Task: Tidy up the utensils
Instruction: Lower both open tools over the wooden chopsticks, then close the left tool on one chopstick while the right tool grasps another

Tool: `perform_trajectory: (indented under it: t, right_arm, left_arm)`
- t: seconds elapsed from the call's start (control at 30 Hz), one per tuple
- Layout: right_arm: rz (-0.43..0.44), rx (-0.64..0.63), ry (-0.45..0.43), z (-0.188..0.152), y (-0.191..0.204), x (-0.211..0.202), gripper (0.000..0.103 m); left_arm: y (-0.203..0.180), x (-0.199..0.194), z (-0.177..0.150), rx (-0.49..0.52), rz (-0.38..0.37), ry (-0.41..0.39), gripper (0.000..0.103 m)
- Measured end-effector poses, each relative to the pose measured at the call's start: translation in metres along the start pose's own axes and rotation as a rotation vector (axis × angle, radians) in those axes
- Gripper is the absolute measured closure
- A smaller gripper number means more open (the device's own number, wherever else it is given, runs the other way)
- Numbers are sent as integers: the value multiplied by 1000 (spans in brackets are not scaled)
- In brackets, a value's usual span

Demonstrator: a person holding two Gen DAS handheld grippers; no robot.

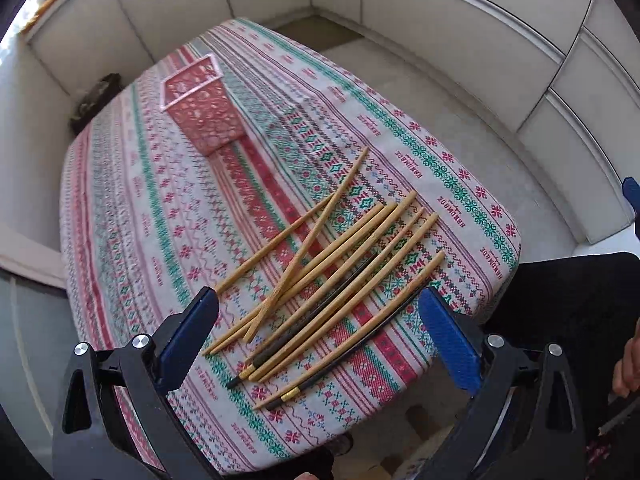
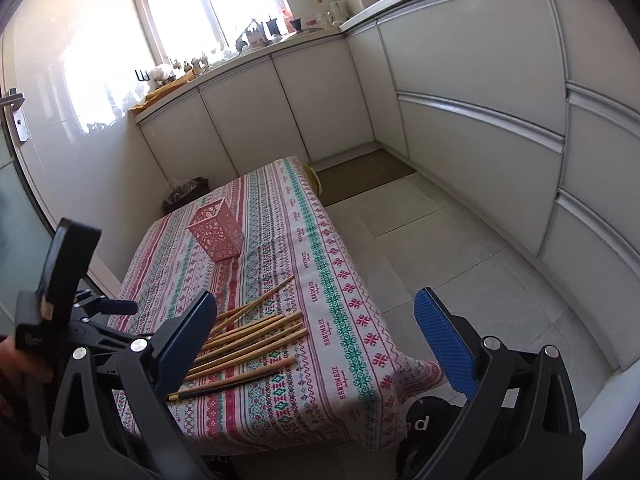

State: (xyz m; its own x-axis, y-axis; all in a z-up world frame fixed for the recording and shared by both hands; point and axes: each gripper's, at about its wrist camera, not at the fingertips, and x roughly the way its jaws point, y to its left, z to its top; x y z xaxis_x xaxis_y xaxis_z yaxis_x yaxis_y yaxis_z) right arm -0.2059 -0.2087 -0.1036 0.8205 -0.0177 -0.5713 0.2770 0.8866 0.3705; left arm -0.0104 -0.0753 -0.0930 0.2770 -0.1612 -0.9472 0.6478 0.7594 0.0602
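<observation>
With both the left tongs (image 1: 316, 344) and right tongs (image 2: 316, 344) spread and empty, lower the left pair squarely over one chopstick (image 1: 316, 240) from the pile lying just ahead on the tabletop (image 1: 132, 208), then carry it to the pink holder (image 1: 200, 108) well beyond.

The left gripper (image 1: 318, 336) hangs with its two blue-padded fingers (image 1: 448, 340) spread wide and nothing between them, while the right gripper (image 2: 316, 336) is likewise spread wide and empty, a hand (image 2: 18, 364) gripping the other tool at the lower left of its view.
</observation>
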Motion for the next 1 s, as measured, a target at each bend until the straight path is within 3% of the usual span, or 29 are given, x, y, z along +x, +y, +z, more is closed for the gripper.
perform_trajectory:
  t: [0.1, 0.13, 0.3, 0.37, 0.5, 0.63, 0.73, 0.83, 1.0]
  right_arm:
    - [55, 57, 72, 8, -12, 28, 7]
    - [64, 63, 88, 10, -14, 35, 7]
    - [63, 77, 140, 19, -23, 64, 7]
    - [66, 104, 163, 21, -28, 73, 7]
    - [83, 141, 220, 22, -32, 92, 7]
    - [93, 141, 250, 21, -26, 103, 7]
    - [93, 141, 267, 21, -23, 109, 7]
    - [83, 150, 282, 21, -22, 114, 7]
    - [58, 157, 291, 22, -22, 119, 7]
  left_arm:
    - [2, 31, 30, 68, -145, 136, 7]
    - [1, 44, 37, 89, -156, 191, 7]
    - [5, 92, 59, 201, -36, 341, 7]
    - [12, 101, 62, 238, 1, 356, 10]
    - [24, 108, 63, 294, 3, 367, 26]
    - [28, 115, 60, 331, -25, 389, 55]
    - [25, 127, 57, 361, -40, 397, 67]
    - [18, 141, 55, 396, -68, 410, 74]
    - [2, 162, 50, 424, -90, 418, 75]
